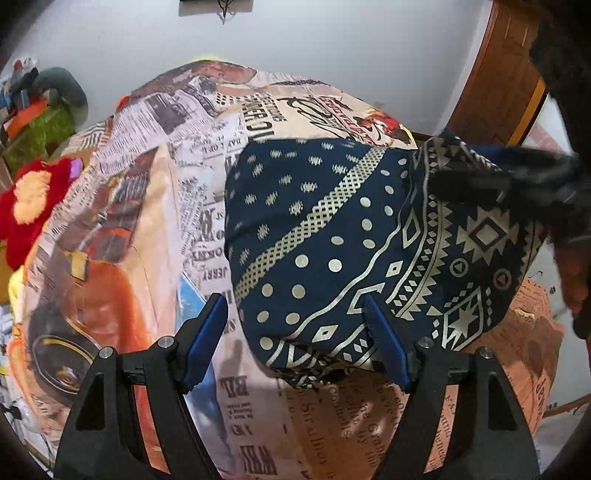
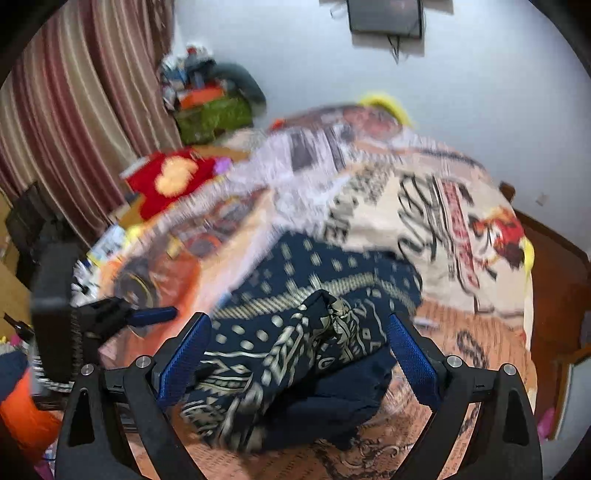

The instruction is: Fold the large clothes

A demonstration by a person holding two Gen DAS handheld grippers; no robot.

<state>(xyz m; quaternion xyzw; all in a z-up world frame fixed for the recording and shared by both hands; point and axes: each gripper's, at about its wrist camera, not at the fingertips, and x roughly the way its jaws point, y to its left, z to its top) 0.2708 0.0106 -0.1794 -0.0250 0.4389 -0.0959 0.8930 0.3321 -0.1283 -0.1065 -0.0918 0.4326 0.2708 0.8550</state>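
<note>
Nearest in the left wrist view, left gripper (image 1: 295, 339) spread wide, blue pads either side of the near edge of the navy patterned garment (image 1: 369, 236), right pad against the cloth, nothing pinched. Beyond the fingers, garment folded into a rounded bundle with cream dots, lattice stripe and geometric border, lying on the newspaper-print bedspread (image 1: 155, 206). At far right, blurred right gripper (image 1: 517, 173) over the bundle's upper right corner, a hand behind it at the frame edge. Far left, red plush toy (image 1: 26, 218) beside the bed, clutter heaped further back against the white wall (image 1: 332, 55). Wooden bed frame (image 1: 498, 81) at upper right. In the right wrist view, heavily blurred, right gripper (image 2: 299, 354) also wide apart, a raised peak of the same garment (image 2: 325, 314) standing between the fingers, contact impossible to judge through the blur. Left gripper's blue pad (image 2: 155, 315) visible at left, near the cloth's left edge. Striped curtain (image 2: 92, 92) far left, dark screen (image 2: 386, 16) on the wall above.
</note>
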